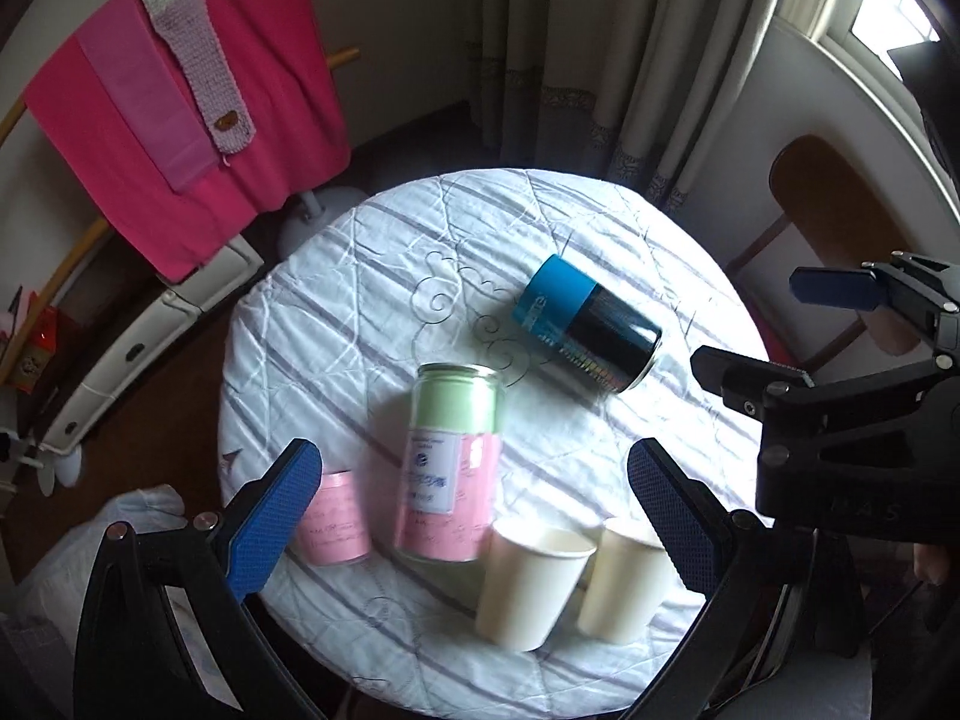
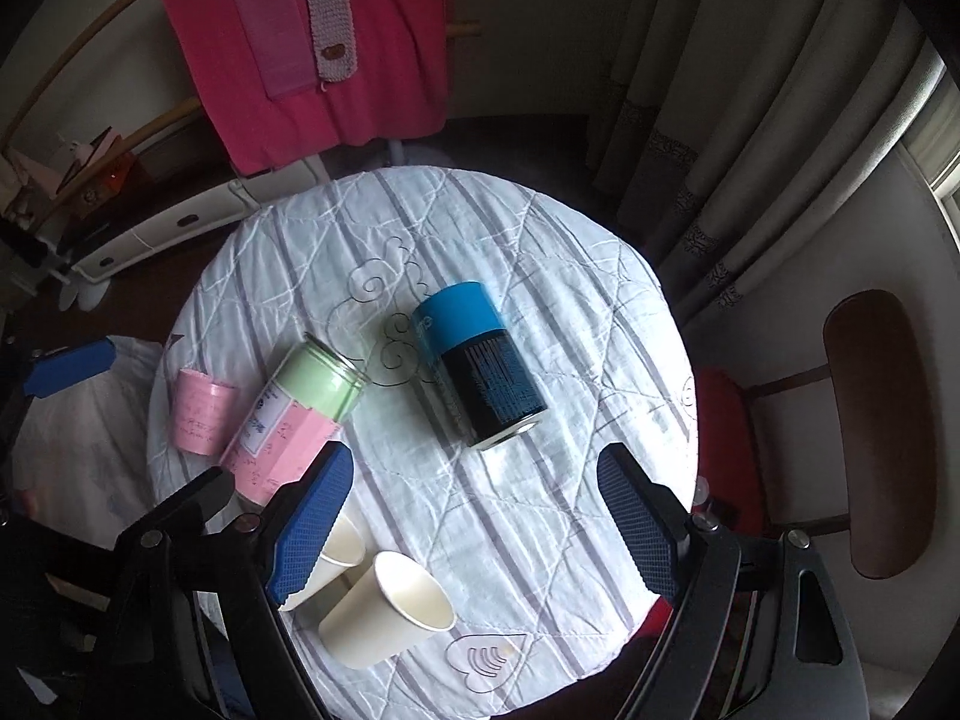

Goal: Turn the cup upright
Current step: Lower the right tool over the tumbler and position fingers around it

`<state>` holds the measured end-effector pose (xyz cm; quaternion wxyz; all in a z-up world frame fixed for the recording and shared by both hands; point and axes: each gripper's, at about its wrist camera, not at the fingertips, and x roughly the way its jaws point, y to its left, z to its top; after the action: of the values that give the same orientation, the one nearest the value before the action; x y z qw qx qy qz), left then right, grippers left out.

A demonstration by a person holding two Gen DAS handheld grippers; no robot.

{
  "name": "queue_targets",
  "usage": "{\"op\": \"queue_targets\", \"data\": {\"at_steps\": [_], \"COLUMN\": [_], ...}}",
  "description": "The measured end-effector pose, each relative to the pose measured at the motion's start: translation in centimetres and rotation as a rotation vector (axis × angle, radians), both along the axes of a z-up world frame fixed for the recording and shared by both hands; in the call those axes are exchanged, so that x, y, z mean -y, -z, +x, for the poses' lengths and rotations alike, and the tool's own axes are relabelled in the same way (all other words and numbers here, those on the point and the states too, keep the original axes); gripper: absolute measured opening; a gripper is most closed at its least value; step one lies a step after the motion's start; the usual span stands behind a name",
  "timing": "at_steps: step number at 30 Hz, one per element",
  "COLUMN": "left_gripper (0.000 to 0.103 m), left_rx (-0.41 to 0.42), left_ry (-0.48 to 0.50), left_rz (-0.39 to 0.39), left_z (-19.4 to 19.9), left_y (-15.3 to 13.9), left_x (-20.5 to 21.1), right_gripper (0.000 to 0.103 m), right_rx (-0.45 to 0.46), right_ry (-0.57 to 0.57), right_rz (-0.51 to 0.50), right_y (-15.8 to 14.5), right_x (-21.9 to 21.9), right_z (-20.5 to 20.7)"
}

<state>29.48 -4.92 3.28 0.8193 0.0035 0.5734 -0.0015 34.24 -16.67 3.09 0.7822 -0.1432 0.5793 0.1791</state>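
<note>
Hardly anything here is reading clearly. The blue-and-black can (image 1: 585, 324) lying at the right centre of the frame is showing pale lettering on its blue band, too blurred to spell out. The green-and-pink jar (image 1: 449, 468) in the middle is wearing a white label (image 1: 429, 471) with small blue print and a round logo, none of it legible. The small pink cup (image 1: 336, 519) at lower left is carrying faint handwriting-like lines, likewise unreadable. The right hand-held gripper (image 1: 774, 330) body is bearing faint raised letters, seemingly "A S".
</note>
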Motion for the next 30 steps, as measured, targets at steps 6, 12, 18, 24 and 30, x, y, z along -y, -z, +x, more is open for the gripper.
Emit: {"op": "queue_targets", "data": {"at_steps": [6,12,18,24,30], "left_gripper": [0.103,0.103,0.101,0.084,0.074], "left_rx": [-0.068,-0.104,-0.116,-0.178,-0.201], "left_ry": [-0.174,-0.439,-0.58,-0.611,-0.592], "left_rz": [-0.049,-0.141,-0.131,-0.193,-0.162], "left_z": [2.6,4.2,7.3,10.1,10.9], "left_y": [1.4,4.5,7.0,11.7,14.1], "left_x": [3.1,6.8,7.6,7.4,7.6], "right_gripper": [0.085,0.085,0.085,0.085,0.085], "right_rx": [-0.04,0.041,0.089,0.14,0.066], "right_ry": [-0.084,-0.219,-0.223,-0.232,-0.219], "right_rz": [-0.009,-0.072,-0.044,-0.102,-0.053], "right_y": [0.1,-0.5,-0.6,2.3,5.0], "right_x": [2.6,5.7,7.7,7.4,7.5], "right_z": [3.4,6.3,8.9,11.5,13.4]}}
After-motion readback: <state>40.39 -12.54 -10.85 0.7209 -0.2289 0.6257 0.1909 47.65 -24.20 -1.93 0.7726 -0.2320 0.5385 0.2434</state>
